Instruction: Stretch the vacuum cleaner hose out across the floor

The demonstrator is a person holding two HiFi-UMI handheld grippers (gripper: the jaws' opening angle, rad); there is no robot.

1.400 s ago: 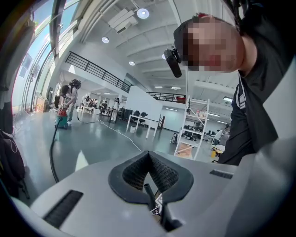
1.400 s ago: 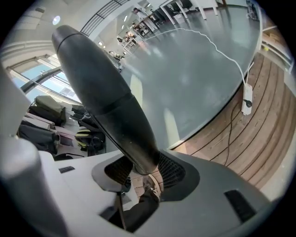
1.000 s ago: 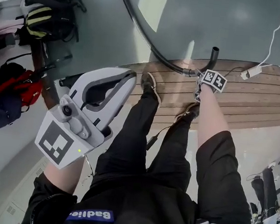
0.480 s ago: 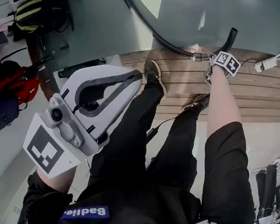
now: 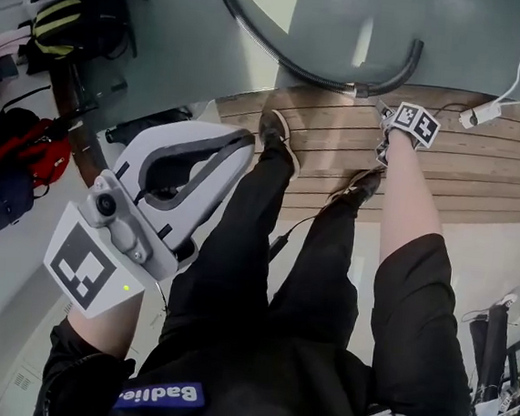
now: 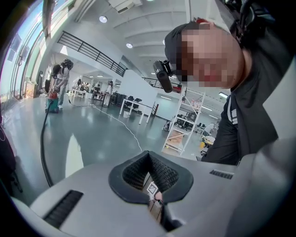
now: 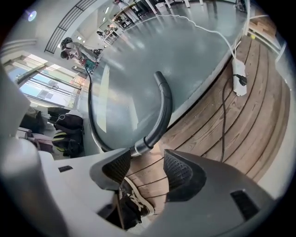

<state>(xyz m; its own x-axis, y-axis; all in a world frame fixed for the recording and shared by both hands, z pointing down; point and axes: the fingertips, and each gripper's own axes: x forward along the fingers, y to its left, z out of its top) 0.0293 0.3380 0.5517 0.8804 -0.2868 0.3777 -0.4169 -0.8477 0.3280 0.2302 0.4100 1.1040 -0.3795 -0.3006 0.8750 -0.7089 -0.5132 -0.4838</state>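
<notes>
- The grey floor fills the top of the head view. The hose lies on it, running down from the top left and along the deck's edge. Its stiff end curves away over the floor to the right.
- A wooden deck borders the floor, and the person's legs and shoes stand on it.
- The left gripper is held up over the left leg, well apart from the hose. Its jaws are clenched tip to tip on nothing.
- Bags are heaped at the left, off the hose's line.
- The right gripper hangs over the deck edge with its jaws parted and released. Only deck boards and a shoe show between the pads. The hose's ribbed cuff sits just past the left pad's tip, not between the jaws.
- A white power strip and its cable lie on the deck to the right of that gripper, close to the hose end. A thin dark cable crosses the boards beside them.
- Half a second ago the cuff sat at the right gripper and the stiff end stood up beside it. Now the hose is free of it and the end lies lower, swung out to the right. The left gripper has hardly shifted.
</notes>
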